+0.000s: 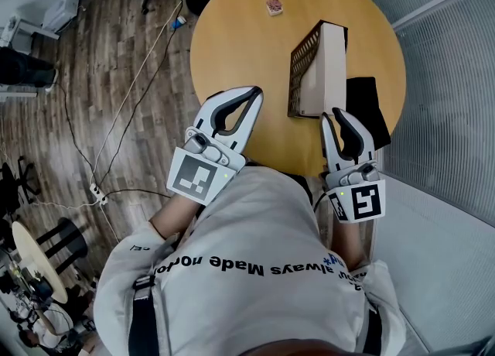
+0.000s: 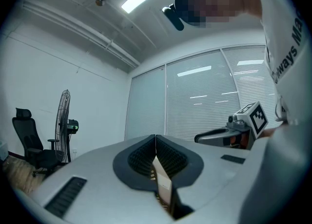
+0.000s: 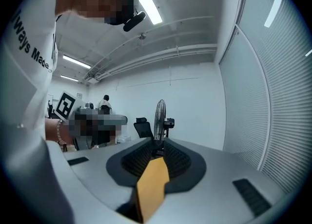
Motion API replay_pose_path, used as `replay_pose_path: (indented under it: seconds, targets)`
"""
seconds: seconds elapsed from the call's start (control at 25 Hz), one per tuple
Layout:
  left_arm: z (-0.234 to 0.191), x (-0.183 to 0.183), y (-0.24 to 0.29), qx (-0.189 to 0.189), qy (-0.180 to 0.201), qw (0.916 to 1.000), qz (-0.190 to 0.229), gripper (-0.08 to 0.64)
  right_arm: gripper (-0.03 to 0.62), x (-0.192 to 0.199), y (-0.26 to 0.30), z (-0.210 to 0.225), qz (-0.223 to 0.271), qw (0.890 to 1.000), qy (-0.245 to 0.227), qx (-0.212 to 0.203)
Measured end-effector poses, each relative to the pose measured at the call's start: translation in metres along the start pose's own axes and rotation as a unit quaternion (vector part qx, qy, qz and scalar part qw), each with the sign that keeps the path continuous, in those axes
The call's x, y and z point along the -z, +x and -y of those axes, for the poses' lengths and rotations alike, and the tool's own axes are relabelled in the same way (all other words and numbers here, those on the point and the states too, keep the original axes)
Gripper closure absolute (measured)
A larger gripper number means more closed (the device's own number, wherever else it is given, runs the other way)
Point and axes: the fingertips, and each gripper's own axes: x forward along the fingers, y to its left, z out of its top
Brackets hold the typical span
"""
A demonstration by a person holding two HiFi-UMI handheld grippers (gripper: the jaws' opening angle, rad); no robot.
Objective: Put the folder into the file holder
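Head view looks down on a round wooden table (image 1: 232,45) where a dark mesh file holder (image 1: 300,64) stands towards the right side. The pale folder (image 1: 329,68) sits inside it, against the holder's right wall. A flat black thing (image 1: 370,103) lies just beside the holder, near the table's right edge. A small reddish object (image 1: 274,7) rests well apart at the far side; any print on it is too small to read.

The left gripper (image 1: 255,93) is held over the near edge of the table. Its own view shows the jaws together at the tips with nothing between them. The right gripper (image 1: 332,114) sits just short of the holder's near end. Its jaws are almost together, with a thin slit left at the tips and nothing in it. Each gripper carries a cube with a black-and-white square marker.

The person's white shirt (image 1: 255,269) bears dark lettering that reads "always Made no", upside down from the head view. A standing fan (image 3: 161,116) and an office chair (image 2: 29,138) show in the gripper views
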Motion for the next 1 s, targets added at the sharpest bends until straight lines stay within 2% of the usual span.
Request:
replay_pose_path:
  seconds: [0.28, 0.52, 1.0]
  targets:
    - [0.001, 0.0, 0.004, -0.001, 0.002, 1.0, 0.002, 0.535, 0.526, -0.014, -0.001, -0.011, 0.004, 0.999, 0.007, -0.04]
    - [0.001, -0.007, 0.005, 0.0, 0.0, 1.0, 0.003, 0.535, 0.537, -0.025, -0.002, -0.016, 0.005, 0.999, 0.0, -0.049]
    - [0.003, -0.003, 0.005, -0.001, 0.003, 1.0, 0.002, 0.535, 0.545, -0.021, -0.003, -0.009, 0.005, 0.999, -0.002, -0.045]
